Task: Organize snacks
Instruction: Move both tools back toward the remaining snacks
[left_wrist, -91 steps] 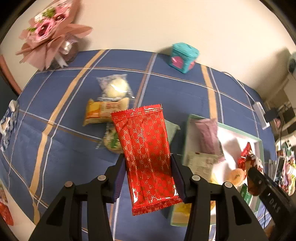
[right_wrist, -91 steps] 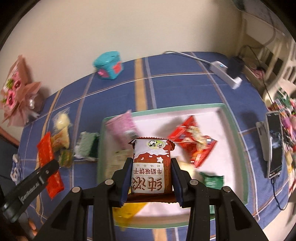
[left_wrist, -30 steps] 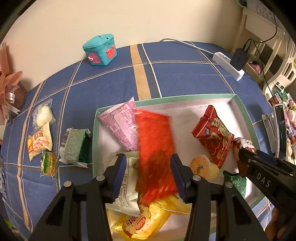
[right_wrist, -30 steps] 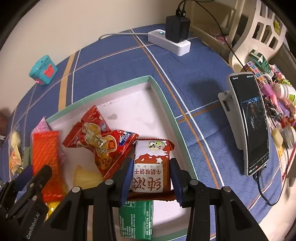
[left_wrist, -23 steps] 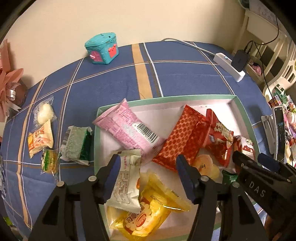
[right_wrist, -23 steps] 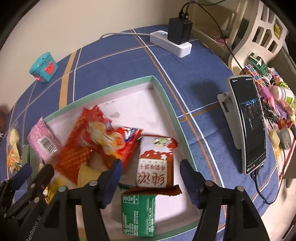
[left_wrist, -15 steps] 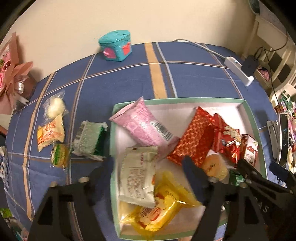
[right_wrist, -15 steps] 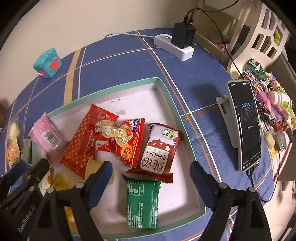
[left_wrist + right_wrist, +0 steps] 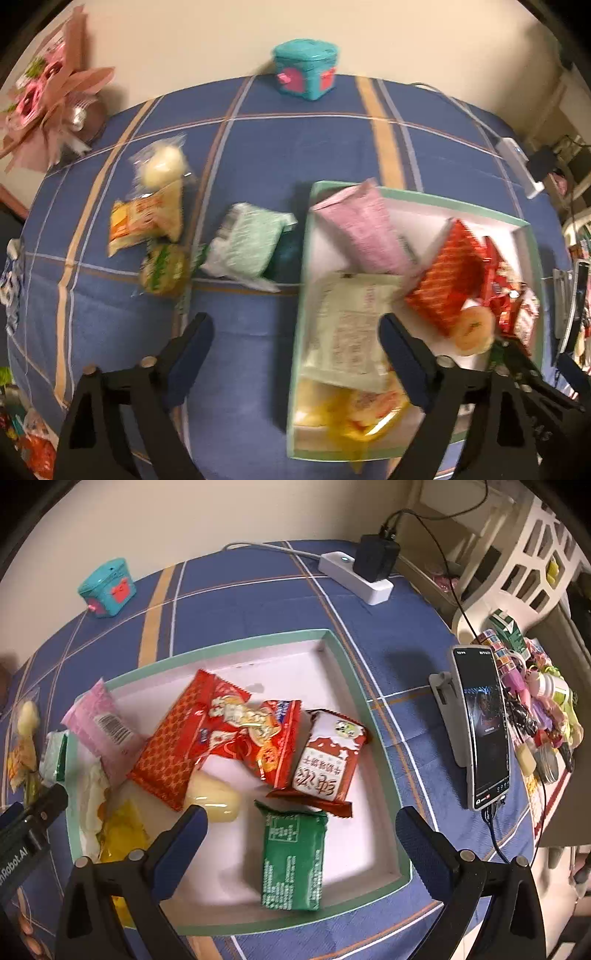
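Two grippers hang above a blue plaid counter, both with jaws opening and nothing between them. The right gripper, at the bottom of its own view, spreads over a green-rimmed white tray that fills the middle of the frame. Inside lie a red-and-white cookie pack right of centre, a green pack just below it, a red patterned wrapper and a red popcorn bag overlapping at centre, a pink pack at the left wall, and a pale round sweet near the lower middle.

The left gripper sits at the bottom of its blurred view, straddling the tray's left rim — the tray takes the right half of that frame. Four snacks lie outside on the cloth, left of centre: a light green pack just beside the tray, a yellow-orange pack, a clear bag with a white bun, and a small green-and-yellow one.

A teal toy box stands at the top centre, and a phone on a stand at the right in the right wrist view.
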The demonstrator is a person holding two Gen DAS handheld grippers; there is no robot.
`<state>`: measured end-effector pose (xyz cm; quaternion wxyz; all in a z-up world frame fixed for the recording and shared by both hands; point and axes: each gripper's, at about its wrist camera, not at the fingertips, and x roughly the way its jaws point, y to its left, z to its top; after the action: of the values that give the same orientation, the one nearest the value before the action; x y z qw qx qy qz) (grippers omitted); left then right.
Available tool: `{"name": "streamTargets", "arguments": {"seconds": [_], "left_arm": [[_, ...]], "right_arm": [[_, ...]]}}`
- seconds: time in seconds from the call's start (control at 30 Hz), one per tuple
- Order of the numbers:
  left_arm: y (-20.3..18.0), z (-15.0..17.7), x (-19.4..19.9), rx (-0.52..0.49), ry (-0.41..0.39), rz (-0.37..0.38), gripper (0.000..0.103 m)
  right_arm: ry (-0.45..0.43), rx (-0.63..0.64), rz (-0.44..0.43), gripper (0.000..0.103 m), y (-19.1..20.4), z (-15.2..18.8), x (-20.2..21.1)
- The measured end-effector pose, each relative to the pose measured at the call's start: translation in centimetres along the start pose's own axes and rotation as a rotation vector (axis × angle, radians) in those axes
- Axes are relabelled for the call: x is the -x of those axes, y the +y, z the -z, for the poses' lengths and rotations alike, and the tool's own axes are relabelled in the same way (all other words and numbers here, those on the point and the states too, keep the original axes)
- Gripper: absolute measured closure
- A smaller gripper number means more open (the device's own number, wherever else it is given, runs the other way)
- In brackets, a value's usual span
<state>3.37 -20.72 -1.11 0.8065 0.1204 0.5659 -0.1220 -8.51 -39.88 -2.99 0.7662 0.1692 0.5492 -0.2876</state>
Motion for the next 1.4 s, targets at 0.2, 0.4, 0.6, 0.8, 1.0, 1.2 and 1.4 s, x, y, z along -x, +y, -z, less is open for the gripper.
{"name": "streamTargets", "arguments": {"seconds": [0.2,0.4,0.6,0.8,1.0,1.2,1.4], "left_arm": [[3.4,0.1,-0.2,0.041,-0.006,-0.078,0.003],[7.3,-0.1,0.6,0.098,-0.026,-0.128,0.003],[10.9,0.0,1.6,0.161,-0.043,-0.141,0.003],[13.9,0.1,2.1,0.234,-0.052,-0.186,0.003],[17.2,0.2,2.6,0.318,-0.063,-0.207,0.003],[19.5,0.4,2.9,0.375,-0.062,-0.205,0.003],[20.8,0.5,2.8,0.385,-0.069,-0.204,0.003]], "right_arm": [[-0.009,0.007,-0.022,0.0,1.5,0.5,0.9],[-0.02,0.036,-0.027,0.0,3.9,0.6,2.1],[-0.051,0.077,-0.058,0.0,6.8,0.7,3.7],[-0.064,0.091,-0.066,0.0,9.2,0.8,4.3],[-0.069,0.141,-0.101,0.0,12.2,1.2,4.6],[-0.071,0.18,-0.151,0.0,15.5,1.7,4.6],[-0.059,0.213,-0.214,0.0,18.0,2.1,4.3]]}}
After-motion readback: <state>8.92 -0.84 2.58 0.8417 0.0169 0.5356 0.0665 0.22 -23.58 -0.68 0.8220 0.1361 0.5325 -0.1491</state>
